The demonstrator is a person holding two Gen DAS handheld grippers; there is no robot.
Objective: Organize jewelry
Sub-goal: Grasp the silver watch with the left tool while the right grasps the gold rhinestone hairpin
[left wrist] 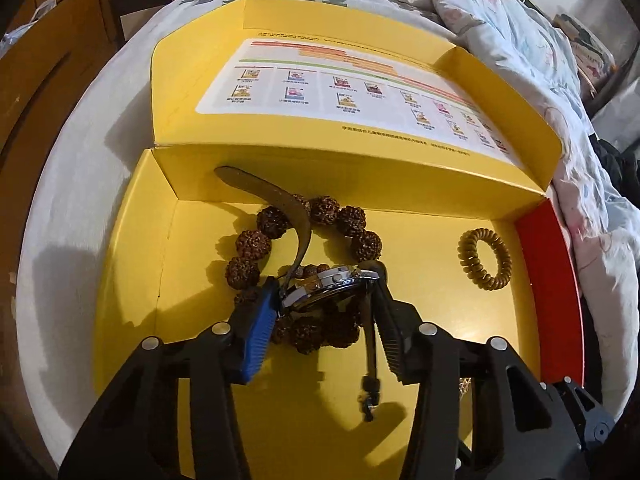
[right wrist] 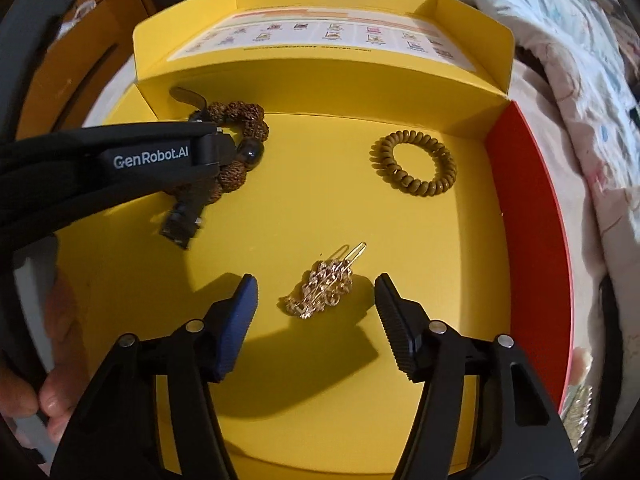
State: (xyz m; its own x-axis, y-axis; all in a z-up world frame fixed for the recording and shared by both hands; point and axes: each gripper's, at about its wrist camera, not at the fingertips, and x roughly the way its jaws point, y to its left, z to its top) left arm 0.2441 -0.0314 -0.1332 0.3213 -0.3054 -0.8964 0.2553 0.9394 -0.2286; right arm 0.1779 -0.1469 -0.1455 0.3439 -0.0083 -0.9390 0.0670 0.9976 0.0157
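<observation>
An open yellow box [left wrist: 132, 264] holds the jewelry. A silver-cased watch [left wrist: 324, 286] with a dark strap lies on top of a brown rough-bead bracelet [left wrist: 276, 220]. My left gripper [left wrist: 325, 280] points down into the box, its blue and black pads pressed against opposite sides of the watch case. In the right wrist view a gold ornamental hair clip [right wrist: 320, 288] lies on the box floor. My right gripper [right wrist: 316, 280] stands open around it, with a gap on each side. The left tool's black housing [right wrist: 160, 156] covers part of the bracelet [right wrist: 244, 116].
A mustard spiral hair tie [left wrist: 484, 260] [right wrist: 412, 162] lies at the right of the box floor. The printed lid [left wrist: 320, 80] stands open behind, with a red side wall [left wrist: 552, 280] on the right. A quilt [left wrist: 520, 40] lies beyond, a wooden cabinet [left wrist: 60, 60] at left. A hand [right wrist: 52, 380] shows lower left.
</observation>
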